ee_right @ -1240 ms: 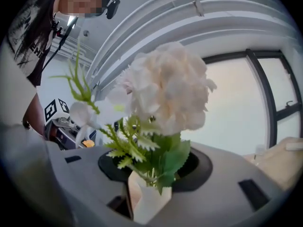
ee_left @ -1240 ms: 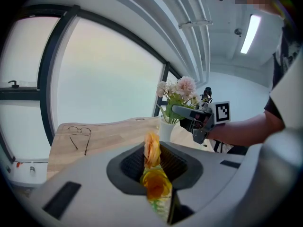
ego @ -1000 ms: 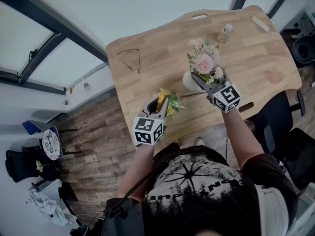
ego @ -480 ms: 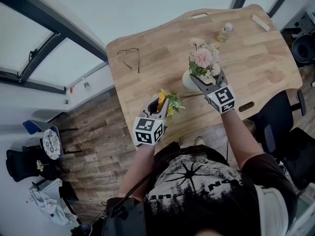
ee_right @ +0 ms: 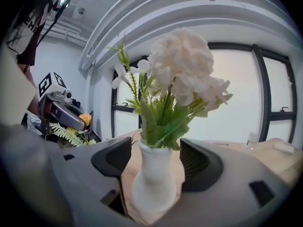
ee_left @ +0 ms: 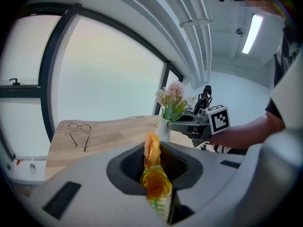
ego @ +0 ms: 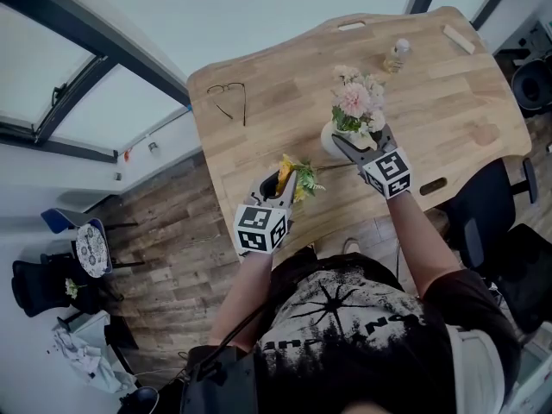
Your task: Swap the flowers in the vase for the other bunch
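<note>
A white vase [ego: 330, 141] stands on the wooden table [ego: 276, 84] and holds a pink and white flower bunch [ego: 355, 102]. My right gripper [ego: 358, 143] straddles the vase [ee_right: 154, 183]. Its jaws are opening, with a gap on both sides, so the pads do not press on it. The blooms [ee_right: 184, 74] rise above the jaws. To the left, near the table's front edge, my left gripper [ego: 278, 185] is shut on the stems of a yellow and orange bunch [ego: 295, 178]. That bunch [ee_left: 151, 174] sticks up between its jaws [ee_left: 154, 167].
A pair of glasses [ego: 228, 98] lies at the table's far left. A small bottle [ego: 395, 56] and a wooden block [ego: 455, 40] sit at the far right. An office chair [ego: 483, 222] stands by my right side, with wooden floor to the left.
My right gripper has sunk a little beside the vase and its jaws have spread wider. The left gripper and its yellow bunch have stayed put.
</note>
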`<state>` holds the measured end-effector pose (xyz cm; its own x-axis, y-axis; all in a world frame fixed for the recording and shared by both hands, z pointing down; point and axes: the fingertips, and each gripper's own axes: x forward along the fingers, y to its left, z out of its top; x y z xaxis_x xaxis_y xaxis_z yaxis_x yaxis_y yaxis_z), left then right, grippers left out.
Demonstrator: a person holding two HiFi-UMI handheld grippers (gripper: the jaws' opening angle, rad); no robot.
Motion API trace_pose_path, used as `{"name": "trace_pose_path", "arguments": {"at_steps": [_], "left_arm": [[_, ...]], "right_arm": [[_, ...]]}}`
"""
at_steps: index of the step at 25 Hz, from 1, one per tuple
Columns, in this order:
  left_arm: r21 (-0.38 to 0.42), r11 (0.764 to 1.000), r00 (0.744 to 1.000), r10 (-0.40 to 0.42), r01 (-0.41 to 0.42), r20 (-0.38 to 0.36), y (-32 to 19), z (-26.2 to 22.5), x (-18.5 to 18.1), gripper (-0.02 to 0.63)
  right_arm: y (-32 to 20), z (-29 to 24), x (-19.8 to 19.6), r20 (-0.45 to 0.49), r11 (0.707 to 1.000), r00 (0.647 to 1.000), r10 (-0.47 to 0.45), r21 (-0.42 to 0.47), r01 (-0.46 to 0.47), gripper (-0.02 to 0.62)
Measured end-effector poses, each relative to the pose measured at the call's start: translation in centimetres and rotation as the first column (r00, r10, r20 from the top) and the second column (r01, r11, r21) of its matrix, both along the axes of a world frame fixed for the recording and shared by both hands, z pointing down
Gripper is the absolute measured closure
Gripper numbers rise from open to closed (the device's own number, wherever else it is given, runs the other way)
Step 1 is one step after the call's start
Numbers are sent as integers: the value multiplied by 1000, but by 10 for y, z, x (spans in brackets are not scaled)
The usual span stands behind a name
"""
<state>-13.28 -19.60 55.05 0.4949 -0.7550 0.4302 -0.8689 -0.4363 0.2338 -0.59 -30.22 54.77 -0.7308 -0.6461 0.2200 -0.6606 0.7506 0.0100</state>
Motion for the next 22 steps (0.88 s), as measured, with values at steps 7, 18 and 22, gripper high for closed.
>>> {"name": "trace_pose_path", "arguments": {"at_steps": [7,18,22], "left_arm": [[11,1000,1000,-4,5,-2,2,-1,0,528],[43,998,999,-43,42,20,10,-2,3,528],[80,994,997,-72,69,42,11,-10,5,528]], "right_arm": [[8,4,10,0,1000,1000,18,-1,-18,293],[37,-4,43,48,997,999,20,-79,-16,295],[55,-15,50,51,996,998,-25,-81,29,296]]}}
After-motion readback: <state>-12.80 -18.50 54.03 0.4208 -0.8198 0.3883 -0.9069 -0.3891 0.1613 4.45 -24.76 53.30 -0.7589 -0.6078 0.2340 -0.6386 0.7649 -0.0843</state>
